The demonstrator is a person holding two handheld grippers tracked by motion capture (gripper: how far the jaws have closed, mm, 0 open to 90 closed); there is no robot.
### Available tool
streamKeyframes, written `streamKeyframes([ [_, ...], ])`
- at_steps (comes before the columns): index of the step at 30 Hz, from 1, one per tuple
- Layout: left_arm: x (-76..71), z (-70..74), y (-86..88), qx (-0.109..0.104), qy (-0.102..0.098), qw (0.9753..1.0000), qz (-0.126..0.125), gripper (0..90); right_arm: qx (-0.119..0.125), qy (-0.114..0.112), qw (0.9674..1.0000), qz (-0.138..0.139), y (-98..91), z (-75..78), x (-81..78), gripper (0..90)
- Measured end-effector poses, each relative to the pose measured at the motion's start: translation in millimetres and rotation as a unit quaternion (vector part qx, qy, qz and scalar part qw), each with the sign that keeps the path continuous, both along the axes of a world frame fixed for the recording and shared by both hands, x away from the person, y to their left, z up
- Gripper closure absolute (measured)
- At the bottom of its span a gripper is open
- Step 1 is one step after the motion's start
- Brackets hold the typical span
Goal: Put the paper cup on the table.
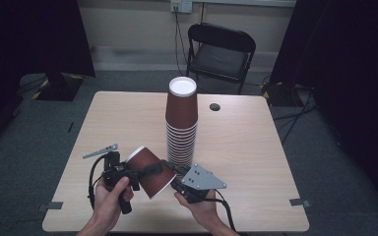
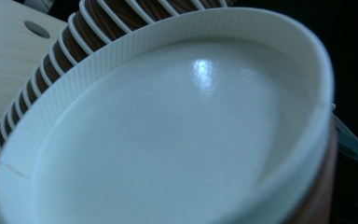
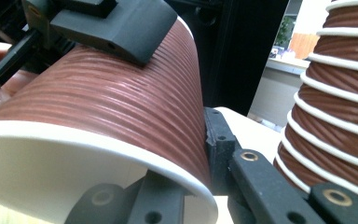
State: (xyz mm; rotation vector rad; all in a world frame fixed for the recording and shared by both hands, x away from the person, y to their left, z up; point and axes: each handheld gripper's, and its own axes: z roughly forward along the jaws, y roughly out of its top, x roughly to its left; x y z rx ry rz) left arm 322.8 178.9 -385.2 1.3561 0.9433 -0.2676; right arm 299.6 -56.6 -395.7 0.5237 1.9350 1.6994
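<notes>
A single brown ribbed paper cup (image 1: 156, 183) hangs tilted above the table's front, white base up-left and mouth down-right. My left gripper (image 1: 153, 172) reaches in from the left, one finger (image 3: 121, 23) lying along the cup's side, and is shut on it. Its own view looks straight at the white base (image 2: 168, 135). My right gripper (image 1: 174, 176) comes from the right and is shut on the cup's rim (image 3: 121, 107), one jaw inside the mouth and one outside the wall. Just behind stands a tall stack of upturned cups (image 1: 181, 123).
The light wooden table (image 1: 256, 162) has a round cable hole (image 1: 215, 106) at its far side. A black folding chair (image 1: 220, 49) stands beyond it. Dark curtains hang at both sides. The stack (image 3: 345, 116) is close on the right of the held cup.
</notes>
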Motion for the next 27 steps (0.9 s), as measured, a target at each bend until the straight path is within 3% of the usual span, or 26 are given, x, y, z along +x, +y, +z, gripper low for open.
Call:
streamKeyframes([
  [1,0.6,-2.5,-1.2,-0.009,0.002,1.0000,-0.001,7.9,-0.004,0.002,1.0000,0.000,-0.5,0.3,-0.3,86.0],
  [5,2.2,-3.5,-1.0,-0.007,0.010,0.9999,-0.009,8.3,-0.009,0.005,0.9999,-0.005,-1.8,-1.1,-1.9,86.1],
  [6,0.9,-2.5,1.5,-0.004,0.000,1.0000,0.006,9.6,-0.002,0.004,1.0000,-0.003,-2.7,-4.1,-3.1,86.2],
  [11,0.9,-0.5,2.6,0.005,-0.011,0.9999,0.005,8.5,-0.006,0.005,1.0000,0.000,-3.4,-3.4,-4.3,86.2],
  [16,2.7,0.9,7.3,-0.001,-0.014,0.9998,0.011,11.3,-0.008,0.008,0.9999,0.002,-7.1,-4.3,-6.4,86.2],
  [19,3.6,-0.1,6.7,0.010,-0.014,0.9998,0.006,11.0,-0.012,0.015,0.9998,0.004,-8.8,-4.4,-7.1,86.3],
  [20,4.0,0.4,7.2,0.008,-0.017,0.9997,0.013,13.8,-0.016,0.026,0.9995,0.005,-12.0,-5.3,-7.4,86.3],
  [27,5.1,1.2,12.7,0.036,-0.045,0.9978,0.034,15.4,-0.026,0.039,0.9989,0.004,-22.0,-8.3,-10.5,86.3],
])
